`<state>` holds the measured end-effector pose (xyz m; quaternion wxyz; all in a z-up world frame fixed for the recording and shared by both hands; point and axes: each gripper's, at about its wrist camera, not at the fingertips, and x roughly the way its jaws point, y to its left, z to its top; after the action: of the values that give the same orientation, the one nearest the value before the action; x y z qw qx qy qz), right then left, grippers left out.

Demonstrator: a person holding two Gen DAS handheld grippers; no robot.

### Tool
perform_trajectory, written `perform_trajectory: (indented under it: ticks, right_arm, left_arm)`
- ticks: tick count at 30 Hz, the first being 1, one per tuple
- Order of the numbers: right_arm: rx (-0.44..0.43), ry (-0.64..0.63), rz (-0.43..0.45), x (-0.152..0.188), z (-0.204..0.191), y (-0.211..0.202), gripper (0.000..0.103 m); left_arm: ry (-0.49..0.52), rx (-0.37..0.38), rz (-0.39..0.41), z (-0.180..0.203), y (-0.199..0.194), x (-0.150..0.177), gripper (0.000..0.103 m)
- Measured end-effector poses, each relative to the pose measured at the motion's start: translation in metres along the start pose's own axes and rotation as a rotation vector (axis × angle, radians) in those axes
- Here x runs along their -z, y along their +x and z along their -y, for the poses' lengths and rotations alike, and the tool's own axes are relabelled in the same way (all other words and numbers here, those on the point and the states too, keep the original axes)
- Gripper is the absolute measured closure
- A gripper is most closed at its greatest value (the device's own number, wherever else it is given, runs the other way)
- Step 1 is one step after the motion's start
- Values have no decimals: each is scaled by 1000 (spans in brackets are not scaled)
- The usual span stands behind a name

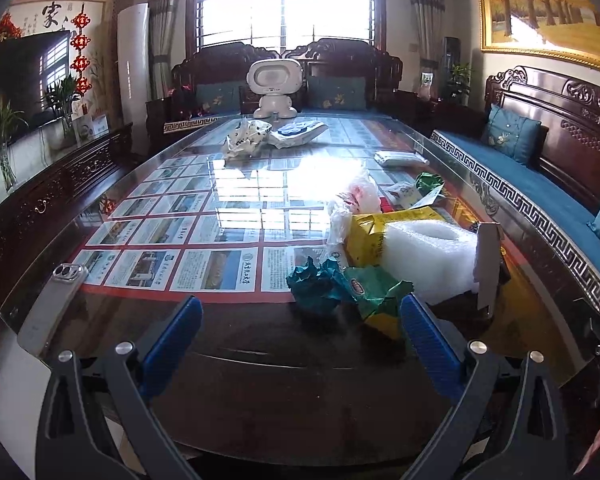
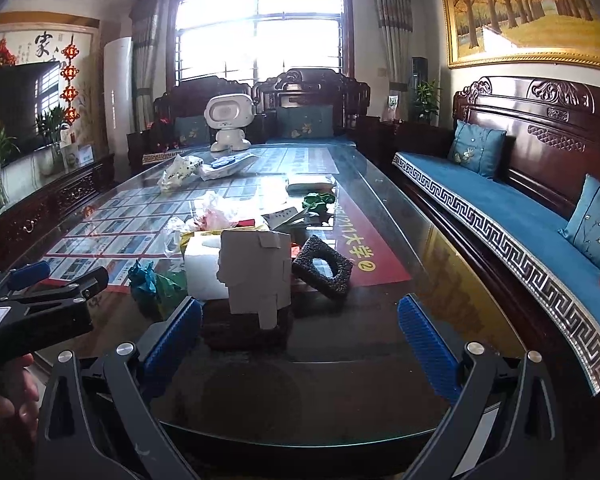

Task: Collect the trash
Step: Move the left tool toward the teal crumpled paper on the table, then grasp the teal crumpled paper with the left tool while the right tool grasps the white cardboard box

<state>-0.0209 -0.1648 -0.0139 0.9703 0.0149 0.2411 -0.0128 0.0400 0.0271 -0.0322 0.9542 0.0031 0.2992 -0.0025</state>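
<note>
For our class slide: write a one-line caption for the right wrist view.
Open right gripper faces a cardboard piece, white foam and black sponge on a glass table.

Glass-topped table [image 1: 236,332], crumpled wrappers [image 1: 340,284], foam block [image 1: 428,256], phone [image 1: 52,304]

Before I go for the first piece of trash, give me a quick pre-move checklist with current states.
1. Left hand-held gripper open, nothing held: ok.
2. Right hand-held gripper open, nothing held: ok.
3. Cardboard piece directly ahead of the right one: ok.
4. Green wrapper ahead of the left one: ok.
5. Phone near the table edge, apart from the trash: ok.
6. Trash bin in view: not ok, none visible.
</note>
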Motion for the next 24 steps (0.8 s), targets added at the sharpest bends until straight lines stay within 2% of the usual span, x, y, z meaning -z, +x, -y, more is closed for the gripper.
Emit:
perform_trajectory:
  ticks: [17, 24]
  right_arm:
    - [-19, -3, -15, 0, -4, 10, 8]
    - [-39, -10, -29, -1, -8, 22, 8]
  left_arm:
    - [-8, -17, -33, -5, 26, -3, 4]
    - [-9, -43, -85, -7, 59, -9, 4]
